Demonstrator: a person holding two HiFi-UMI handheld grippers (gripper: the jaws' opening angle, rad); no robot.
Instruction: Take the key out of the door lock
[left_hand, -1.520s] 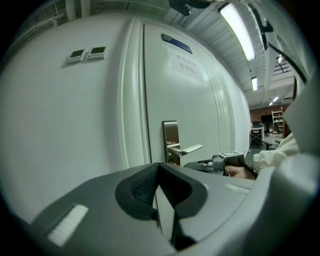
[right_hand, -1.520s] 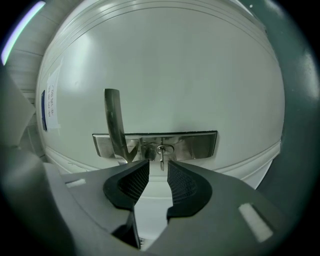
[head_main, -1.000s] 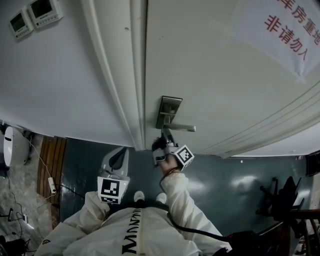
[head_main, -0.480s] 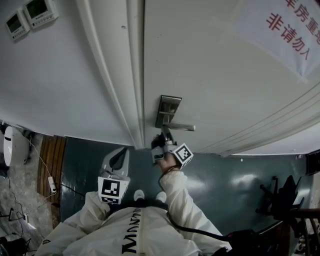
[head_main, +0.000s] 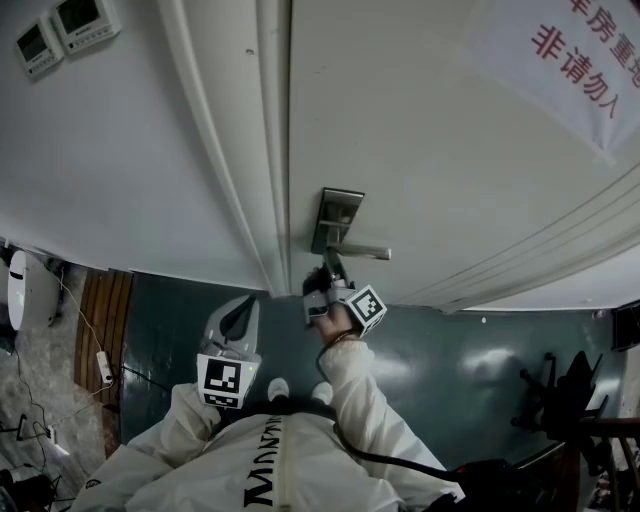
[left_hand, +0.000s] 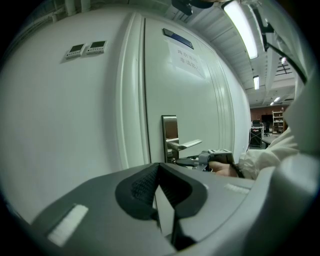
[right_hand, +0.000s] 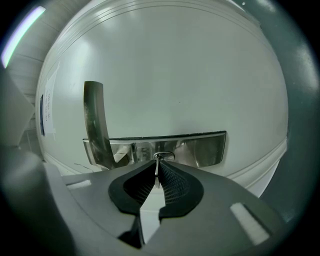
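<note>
1. Two grey rectangular wall control panels (head_main: 62, 32): upper left, on the white wall beside the door frame. No part in the task.

2. The left gripper (left_hand: 159, 167): held low and left, well apart from the lock. Its jaws were together with nothing between them.

3. Brushed-steel rectangular lock plate (head_main: 337, 215) with its steel lever handle (head_main: 365, 253): mounted near the left edge of the tall white panelled door (head_main: 430, 150).

4. The right gripper (head_main: 327, 272): at the plate, below the lever. Its jaws had just been closing and stood nearly together, pads pressed on the head of the thin flat silver metal key (right_hand: 156, 171).

Handling, as judgement: draw straight back along the key's own line, with a firm grip and no roll of the wrist. A sideways or downward pull would likely bind the blade or slip the pads. If it resisted, it probably needed turning to its release position first.

5. The key, seated in the plate's keyhole: long axis square to the door face, about level. The blade end was in the lock and the head end pointed out toward the person. Its flat faces lay against the pads, crosswise to the plate's length.

6. White paper notice with red characters (head_main: 575, 50): far right on the door. Not involved.
</note>
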